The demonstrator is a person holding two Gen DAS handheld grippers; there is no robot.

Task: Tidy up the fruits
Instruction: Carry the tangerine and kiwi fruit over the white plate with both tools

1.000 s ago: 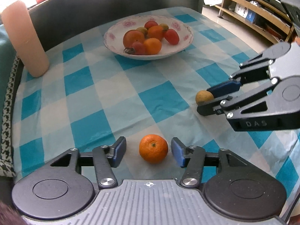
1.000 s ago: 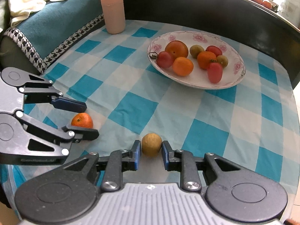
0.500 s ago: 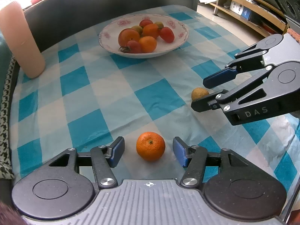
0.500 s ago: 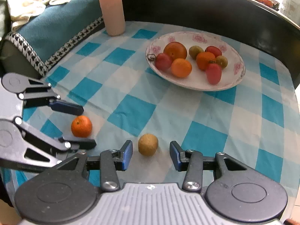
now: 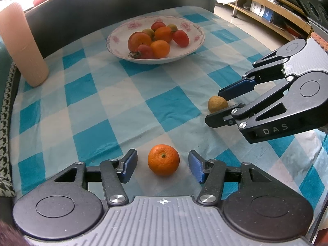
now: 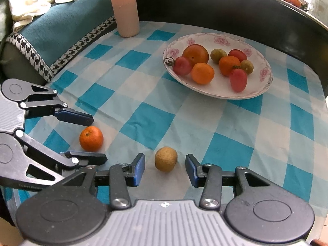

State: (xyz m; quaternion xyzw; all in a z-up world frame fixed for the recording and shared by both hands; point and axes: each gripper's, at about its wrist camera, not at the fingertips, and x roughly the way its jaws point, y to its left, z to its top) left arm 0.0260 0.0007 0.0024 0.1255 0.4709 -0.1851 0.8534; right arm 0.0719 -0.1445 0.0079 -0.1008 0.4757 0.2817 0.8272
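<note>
Lying untouched between left hand-held gripper (image 5: pixel 163 165) pads: mandarin (image 5: pixel 163 160).

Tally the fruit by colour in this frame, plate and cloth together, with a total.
Orange: 4, three on the plate and one mandarin on the cloth
Red: 3, all on the plate
Brownish-green: 3, two on the plate and one small fruit on the cloth
Total: 10
</note>
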